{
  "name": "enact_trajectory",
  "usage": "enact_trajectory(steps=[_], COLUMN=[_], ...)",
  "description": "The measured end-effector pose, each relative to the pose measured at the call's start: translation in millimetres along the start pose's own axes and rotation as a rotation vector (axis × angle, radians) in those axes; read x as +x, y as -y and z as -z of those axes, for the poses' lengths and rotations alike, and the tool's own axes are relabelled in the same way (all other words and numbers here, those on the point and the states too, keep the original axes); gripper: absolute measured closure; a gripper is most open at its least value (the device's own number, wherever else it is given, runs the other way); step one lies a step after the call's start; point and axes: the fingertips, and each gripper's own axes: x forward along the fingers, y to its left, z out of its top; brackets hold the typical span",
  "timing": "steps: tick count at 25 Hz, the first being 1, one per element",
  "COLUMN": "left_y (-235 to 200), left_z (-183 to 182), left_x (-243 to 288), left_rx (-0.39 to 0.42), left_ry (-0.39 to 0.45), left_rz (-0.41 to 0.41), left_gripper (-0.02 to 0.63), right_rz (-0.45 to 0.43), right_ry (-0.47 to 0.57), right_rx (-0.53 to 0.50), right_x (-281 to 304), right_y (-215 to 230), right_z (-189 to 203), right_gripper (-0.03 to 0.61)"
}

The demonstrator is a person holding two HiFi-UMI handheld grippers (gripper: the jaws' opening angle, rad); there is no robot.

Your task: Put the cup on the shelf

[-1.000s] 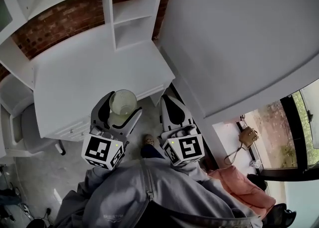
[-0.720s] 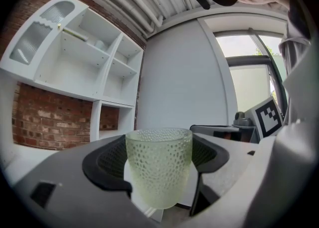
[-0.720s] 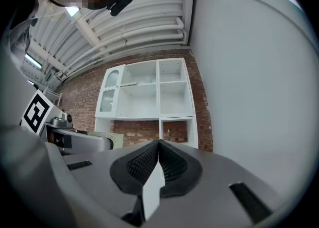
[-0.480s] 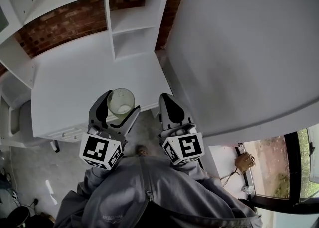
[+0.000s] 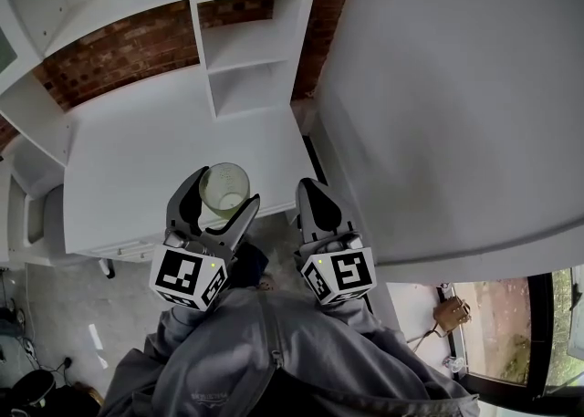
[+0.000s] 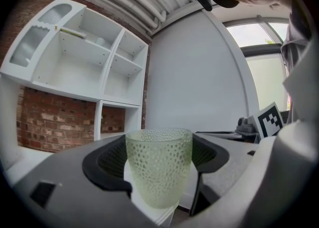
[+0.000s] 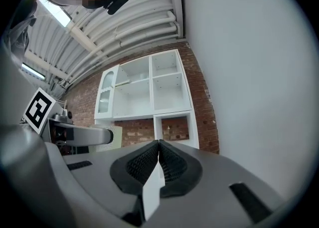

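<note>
Carry step: cup gripped and upright, not yet at the shelf.

The white shelf (image 5: pixel 245 43) stands against brick at the far side of the tabletop (image 5: pixel 137 169), its lower compartments open toward the person. The left tongs (image 5: pixel 228 185) hold the green dimpled cup (image 6: pixel 159 167) between wide-set jaws, upright, above the tabletop's near edge and well apart from the shelf. The right tongs (image 7: pixel 158 153) are closed on nothing, beside the left. The next move probably calls for a level reach forward across the tabletop, setting the cup's base flat on a shelf board before the jaws let go.
</note>
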Motion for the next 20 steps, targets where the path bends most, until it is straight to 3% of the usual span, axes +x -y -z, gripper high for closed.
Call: enact_trajectory(steps=[7,20], left_y=[-21.7,-78.4], left_z=[2.4,-14.3], left_x=[35.4,128.9], left_rx=[-0.022,0.015], left_ry=[-0.004,0.026], left_rz=[0.008,0.044], left_gripper=[0.235,0.235], right_rz=[-0.007,0.013], right_ry=[-0.004,-0.005], right_rx=[-0.002,-0.028], right_x=[35.7,137.9], right_y=[15.5,56.3], right_z=[2.2,-1.0], right_gripper=[0.551,0.551])
